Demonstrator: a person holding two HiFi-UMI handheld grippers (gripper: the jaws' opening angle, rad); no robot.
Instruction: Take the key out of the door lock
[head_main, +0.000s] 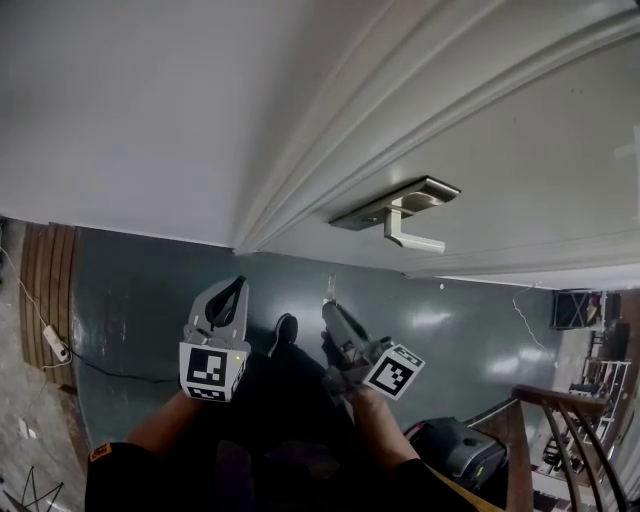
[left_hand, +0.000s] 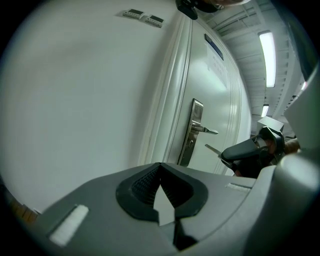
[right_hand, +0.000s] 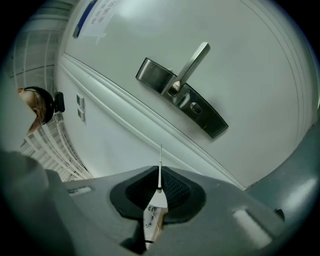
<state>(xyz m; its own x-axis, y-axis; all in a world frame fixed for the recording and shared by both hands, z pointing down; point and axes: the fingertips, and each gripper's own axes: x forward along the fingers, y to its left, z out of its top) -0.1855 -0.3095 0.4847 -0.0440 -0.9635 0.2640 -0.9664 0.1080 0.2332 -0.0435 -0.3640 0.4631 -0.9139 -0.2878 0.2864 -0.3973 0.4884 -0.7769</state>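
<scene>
Since right gripper (right_hand: 159, 175) clamps key (right_hand: 160, 158) clear of door lock (right_hand: 195, 106) (it's empty), removal looks done. Left gripper (left_hand: 160, 167) idles, jaws together.

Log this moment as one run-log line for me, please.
left gripper: shut, empty | right gripper: shut on key | key: out of door lock
</scene>
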